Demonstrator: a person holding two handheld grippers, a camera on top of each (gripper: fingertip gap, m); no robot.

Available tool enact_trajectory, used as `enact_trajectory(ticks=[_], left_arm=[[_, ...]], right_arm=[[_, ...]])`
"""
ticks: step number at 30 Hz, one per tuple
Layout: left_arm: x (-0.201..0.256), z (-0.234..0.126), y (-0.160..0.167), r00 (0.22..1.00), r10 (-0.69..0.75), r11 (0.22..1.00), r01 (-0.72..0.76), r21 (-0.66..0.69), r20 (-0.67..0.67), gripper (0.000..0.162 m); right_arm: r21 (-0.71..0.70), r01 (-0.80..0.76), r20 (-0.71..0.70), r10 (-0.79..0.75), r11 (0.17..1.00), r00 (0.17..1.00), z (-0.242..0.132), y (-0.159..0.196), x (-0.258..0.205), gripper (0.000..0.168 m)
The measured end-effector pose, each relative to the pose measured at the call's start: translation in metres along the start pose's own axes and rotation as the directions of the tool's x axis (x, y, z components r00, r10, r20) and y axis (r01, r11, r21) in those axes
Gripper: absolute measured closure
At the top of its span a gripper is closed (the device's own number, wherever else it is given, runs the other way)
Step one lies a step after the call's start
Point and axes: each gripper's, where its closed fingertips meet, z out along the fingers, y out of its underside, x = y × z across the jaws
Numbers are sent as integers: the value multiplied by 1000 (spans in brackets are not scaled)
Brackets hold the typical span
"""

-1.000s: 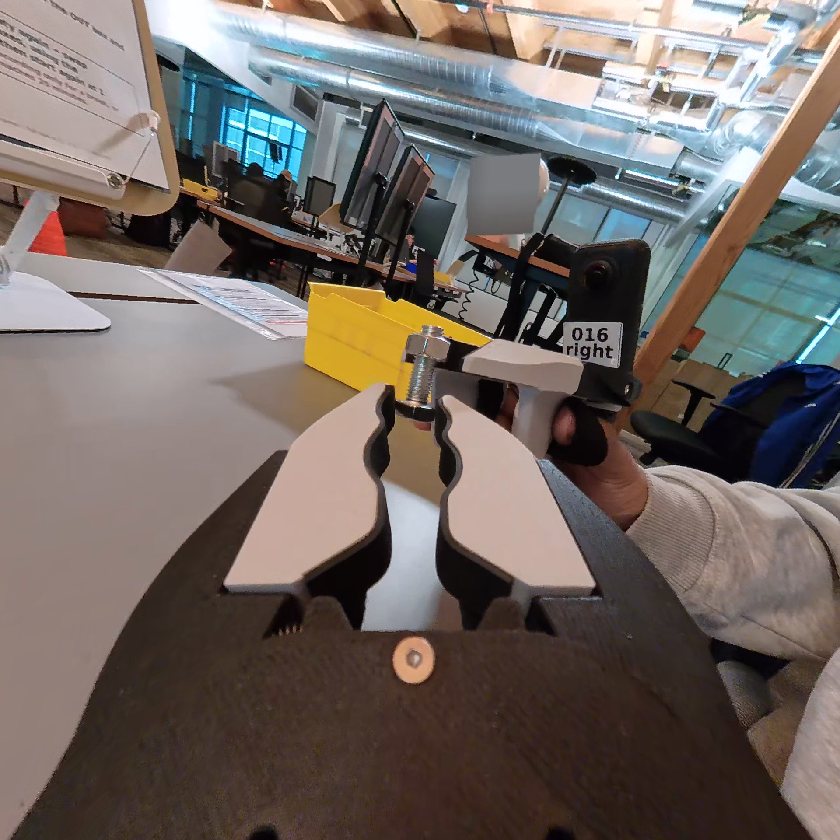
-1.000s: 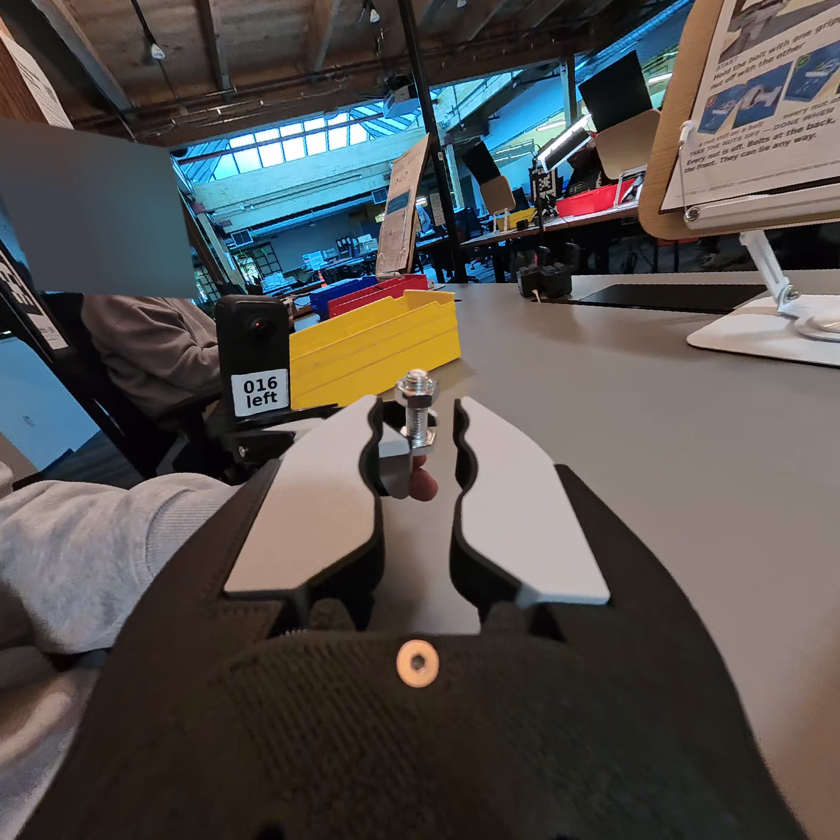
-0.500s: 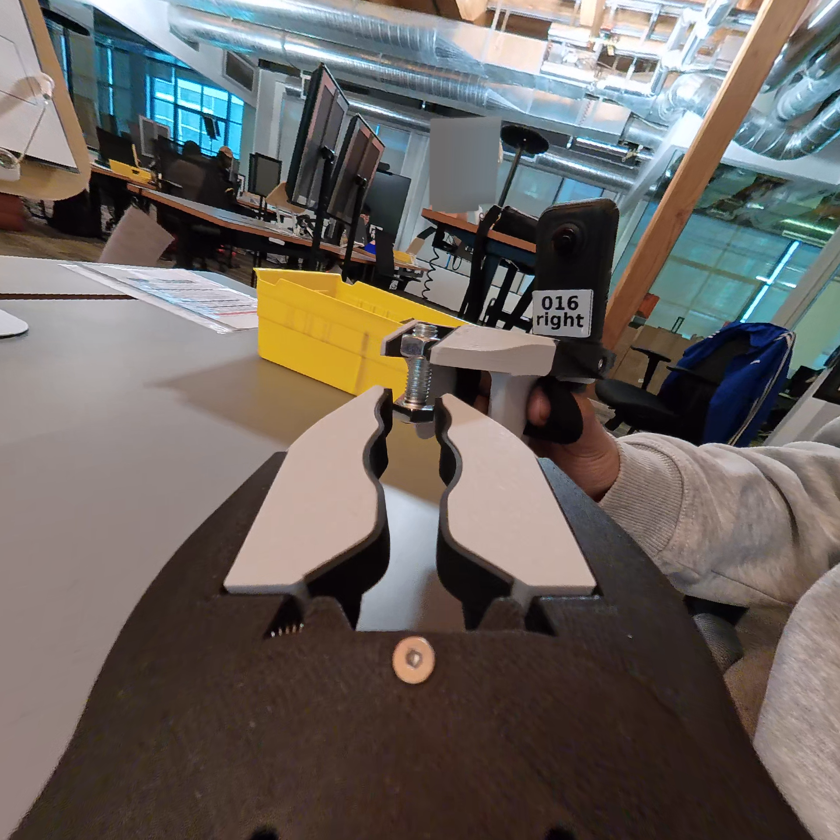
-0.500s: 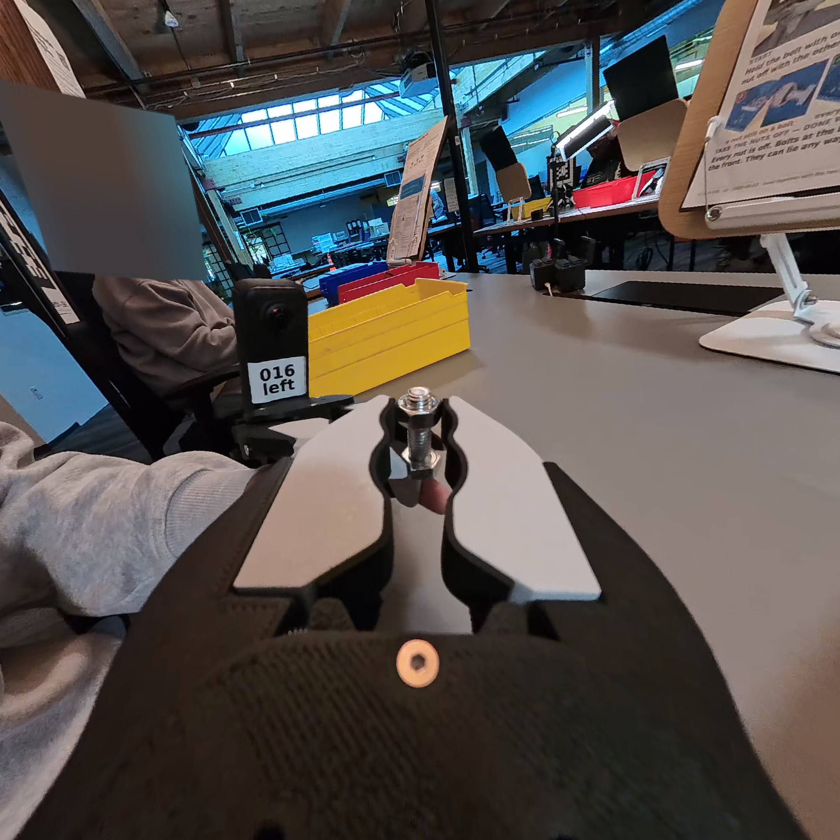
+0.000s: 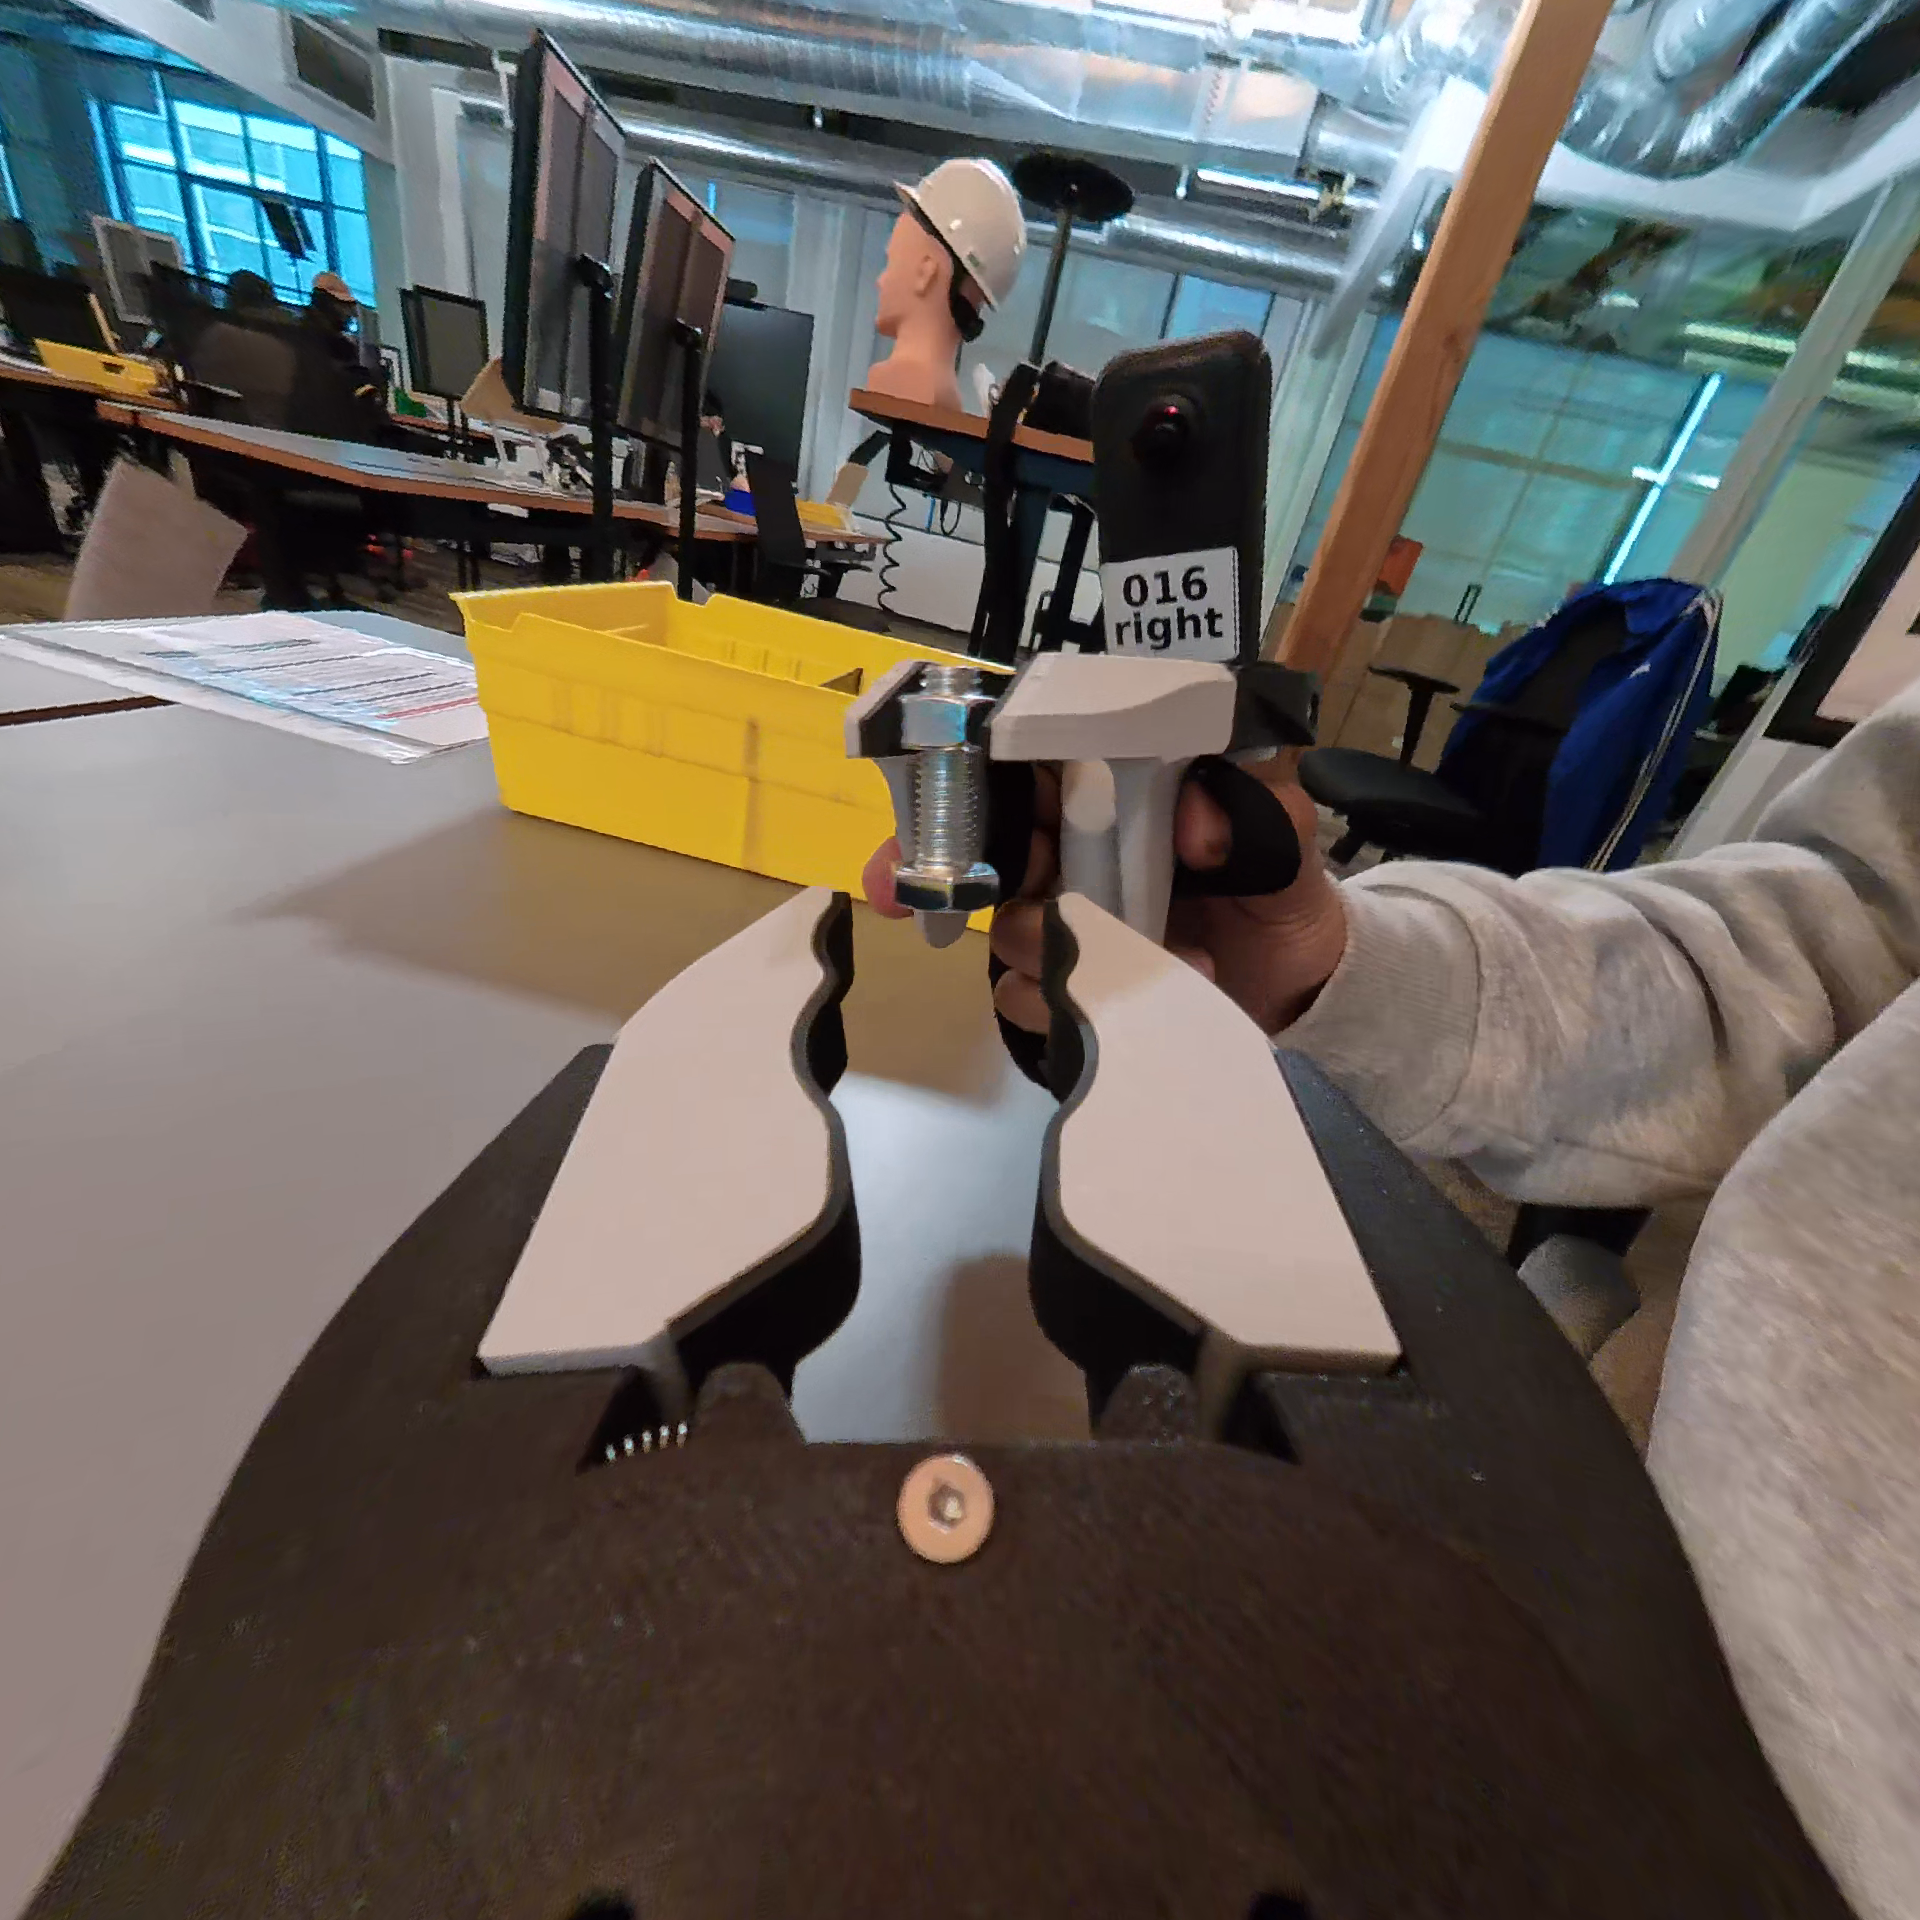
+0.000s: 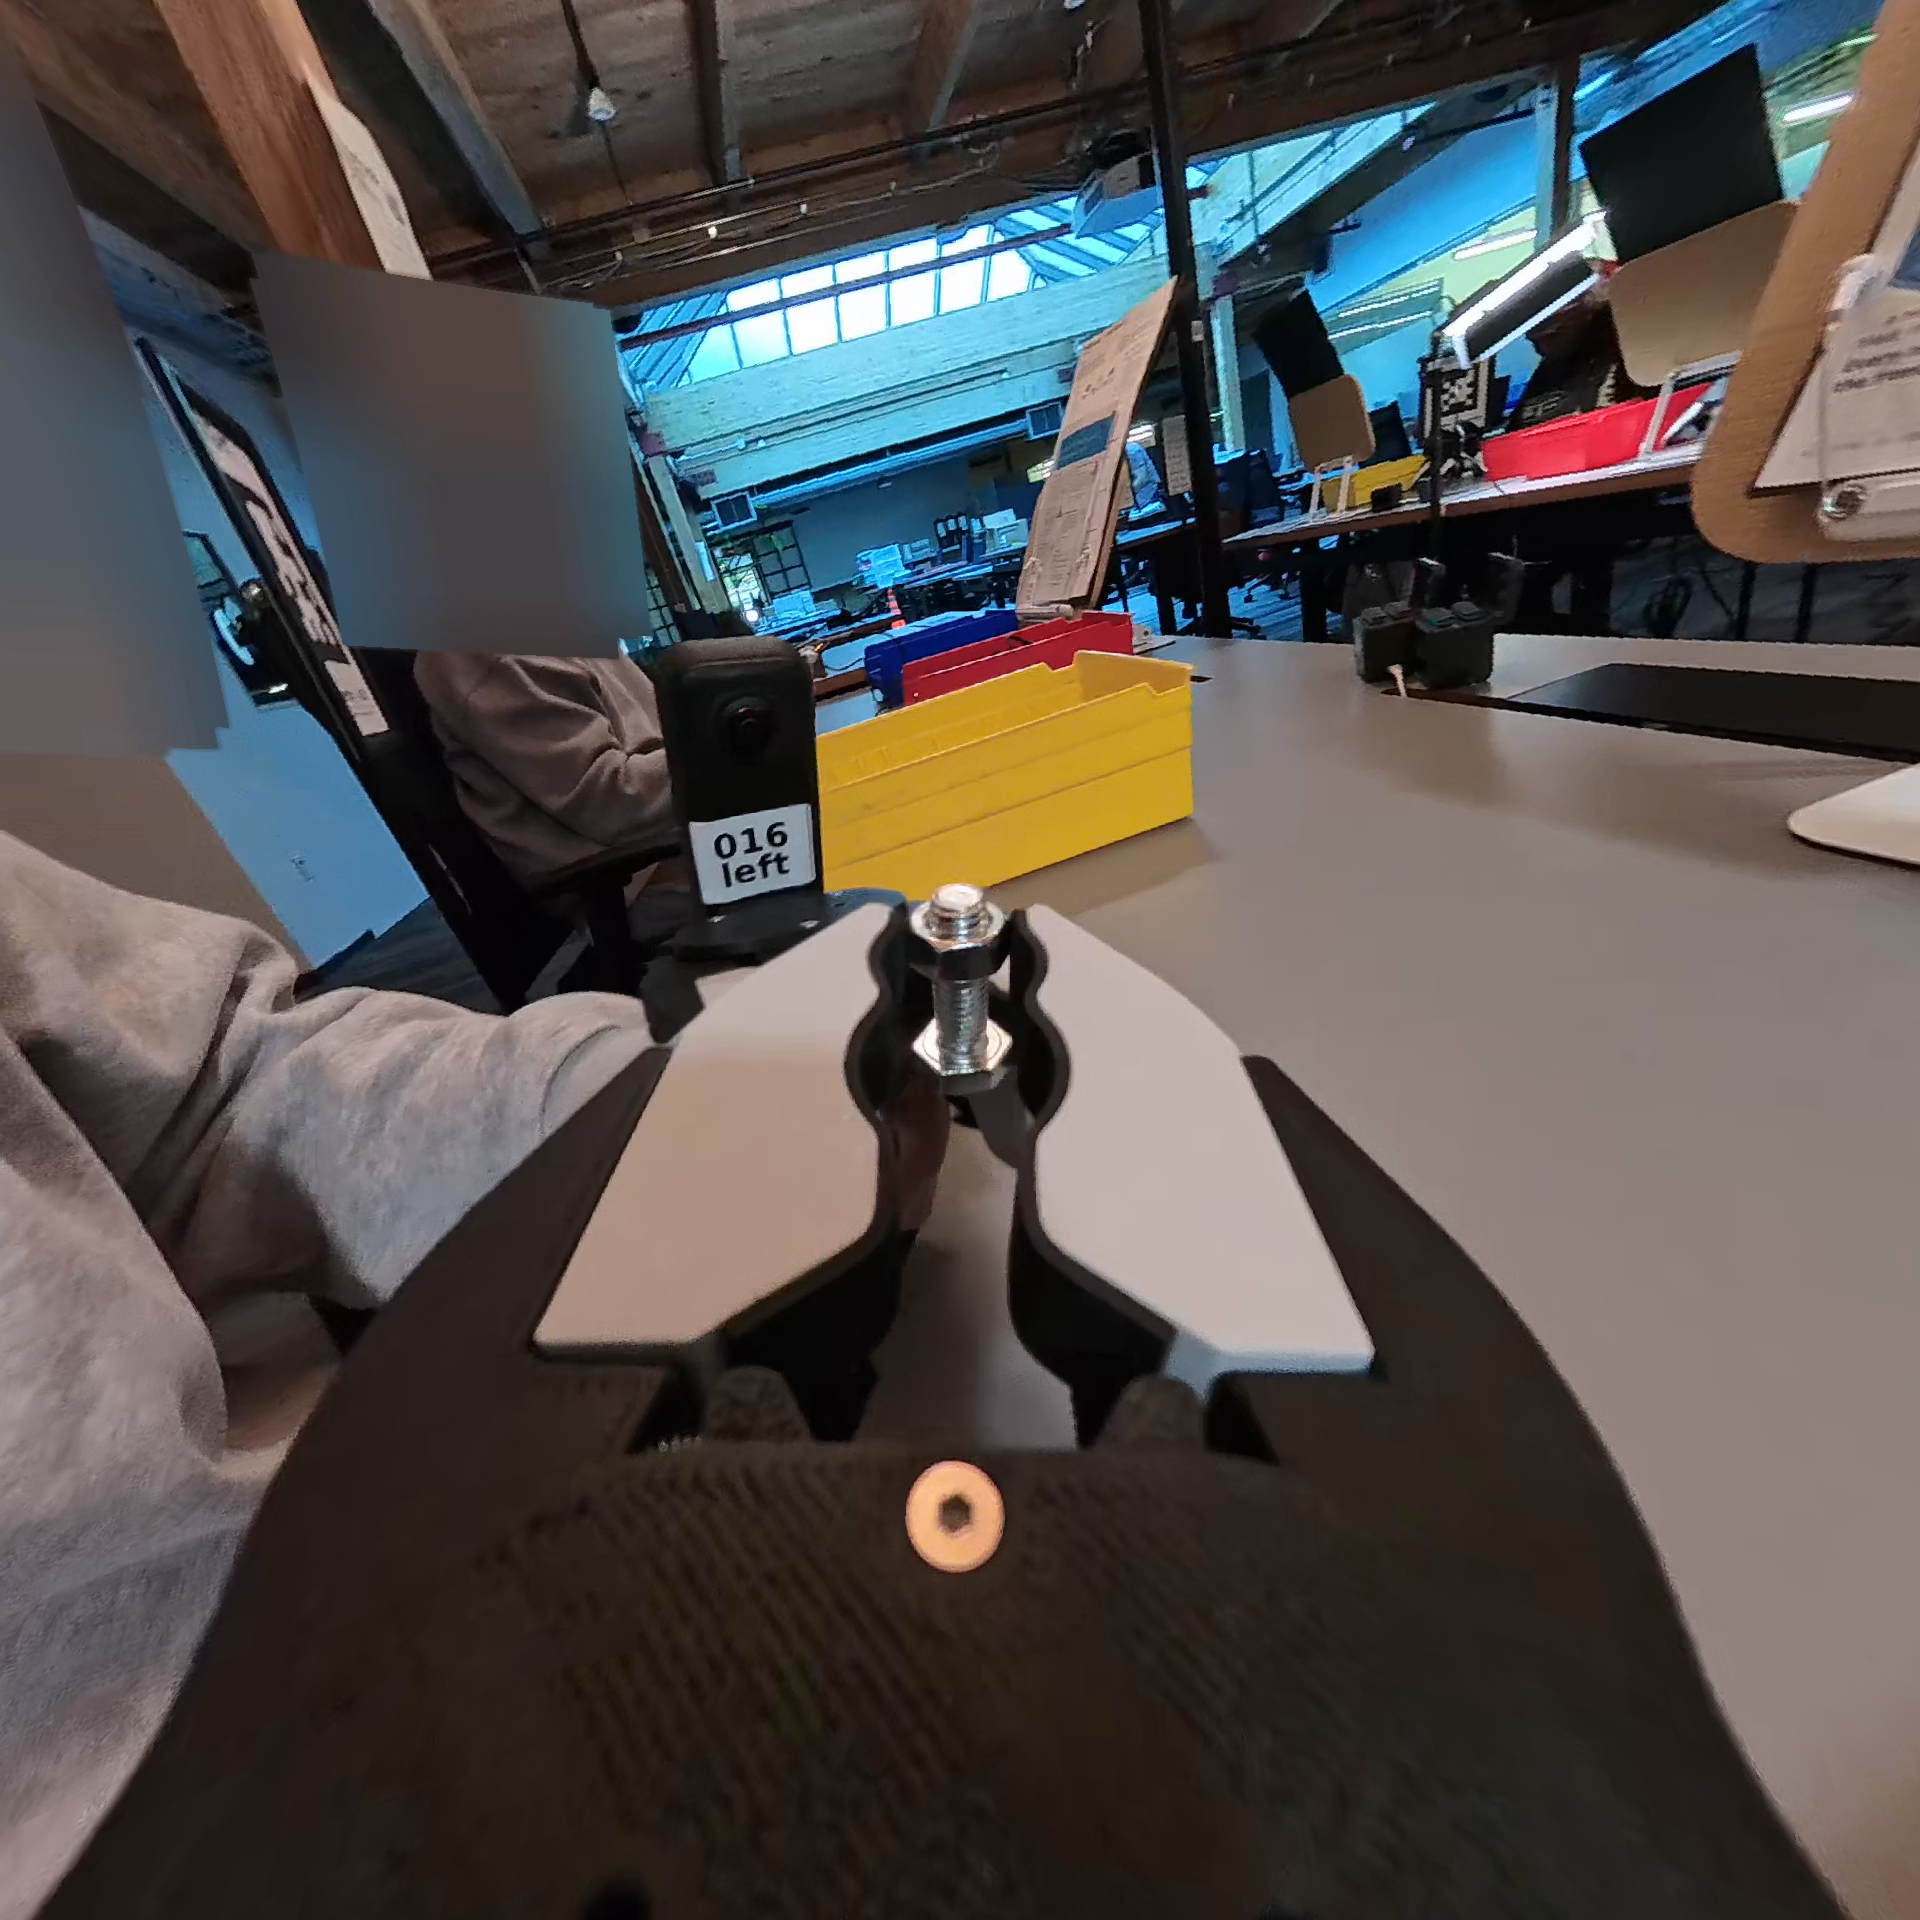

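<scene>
**Bolt hanging from the shut right gripper, left gripper open below it**

Bolt [image 5: 940,800] upright, threaded shank bare, hexagonal head at the bottom, nut [image 5: 938,717] at the top end. Clamped at the nut between the fingertips of the right gripper [image 6: 956,935], closed tight on it. Held in the air, clear of the counter [image 5: 260,987].

Just under the bolt's head, left gripper [image 5: 940,920] spread partway open, gripping nothing; head near the gap between its tips, seemingly apart from both fingers. Behind the right gripper's handle, a hand [image 5: 1226,914] in a grey sleeve.

Beyond both grippers, a yellow bin [image 5: 665,717] resting on the counter, contents hidden. Farther to the left gripper's left, a printed sheet [image 5: 291,665] lying flat.
</scene>
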Motion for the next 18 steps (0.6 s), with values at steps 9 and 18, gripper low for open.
enact_trajectory(ticks=[9,18], left_arm=[[9,-6,-1,997,22,1000,-22,3,-76,130],[11,-6,-2,996,31,1000,-30,9,-84,140]], right_arm=[[-38,34,65,-31,999,997,3,5,-11,149],[-39,29,83,-25,999,996,4,6,-14,149]])
